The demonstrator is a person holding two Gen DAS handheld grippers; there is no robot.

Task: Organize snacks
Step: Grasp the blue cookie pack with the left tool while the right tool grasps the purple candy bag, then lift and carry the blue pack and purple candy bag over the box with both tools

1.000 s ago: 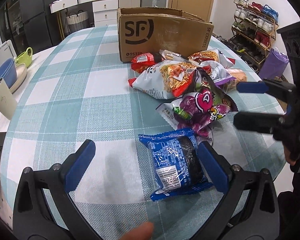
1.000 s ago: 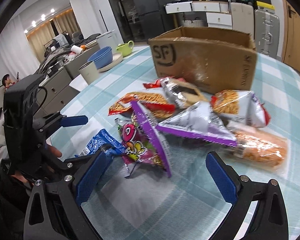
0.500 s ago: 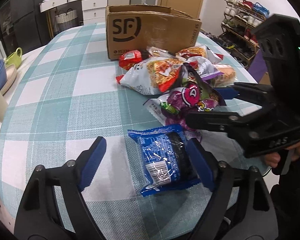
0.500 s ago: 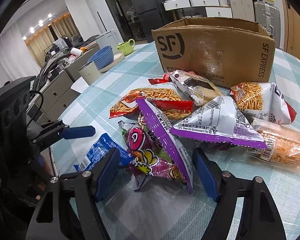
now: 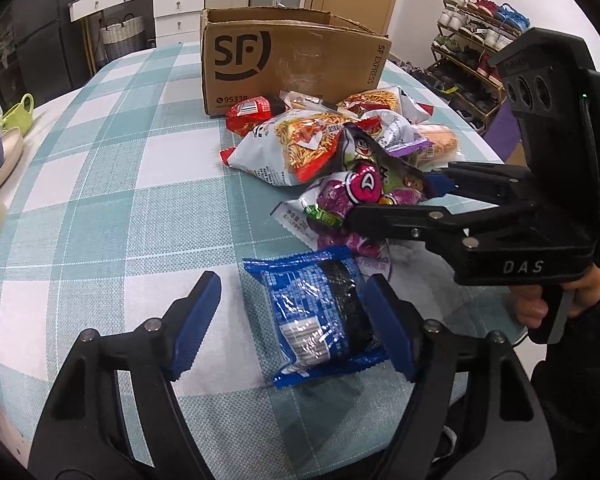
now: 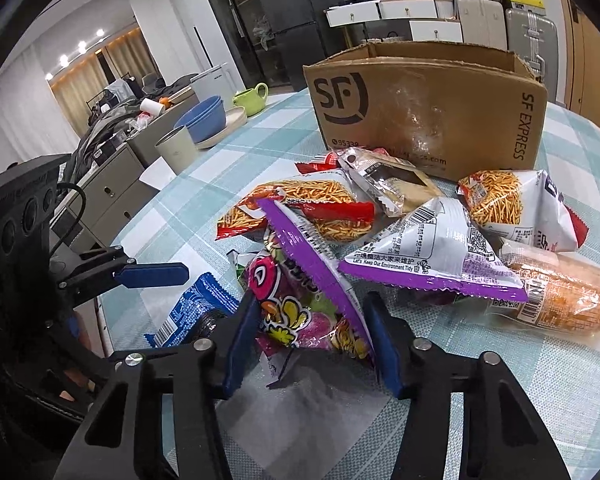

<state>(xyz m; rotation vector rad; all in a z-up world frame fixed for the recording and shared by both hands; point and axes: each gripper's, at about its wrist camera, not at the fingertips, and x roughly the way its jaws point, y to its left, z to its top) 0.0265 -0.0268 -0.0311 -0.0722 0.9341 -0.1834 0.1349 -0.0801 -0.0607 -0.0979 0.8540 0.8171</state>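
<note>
A blue cookie packet (image 5: pixel 320 312) lies on the checked tablecloth, between the jaws of my left gripper (image 5: pixel 296 320), which is open around it with the right pad near its edge. My right gripper (image 6: pixel 312 336) has its jaws closing on the purple snack bag (image 6: pixel 300 304) from both sides; the pads sit at the bag's sides. The same bag (image 5: pixel 352 196) and the right gripper (image 5: pixel 392 204) show in the left wrist view. An open SF cardboard box (image 5: pixel 292 64) stands behind the snack pile.
Several snack bags lie in a pile before the box: noodle snack bags (image 6: pixel 308 208), a white-purple bag (image 6: pixel 432 256), an orange roll (image 6: pixel 560 300). A cup (image 6: pixel 176 148), blue bowls (image 6: pixel 204 120) and a green mug (image 6: pixel 252 98) stand at the table's far left edge.
My right gripper moved in onto the purple bag and its jaws narrowed around it. My left gripper moved forward so the blue packet lies between its jaws, which narrowed slightly.
</note>
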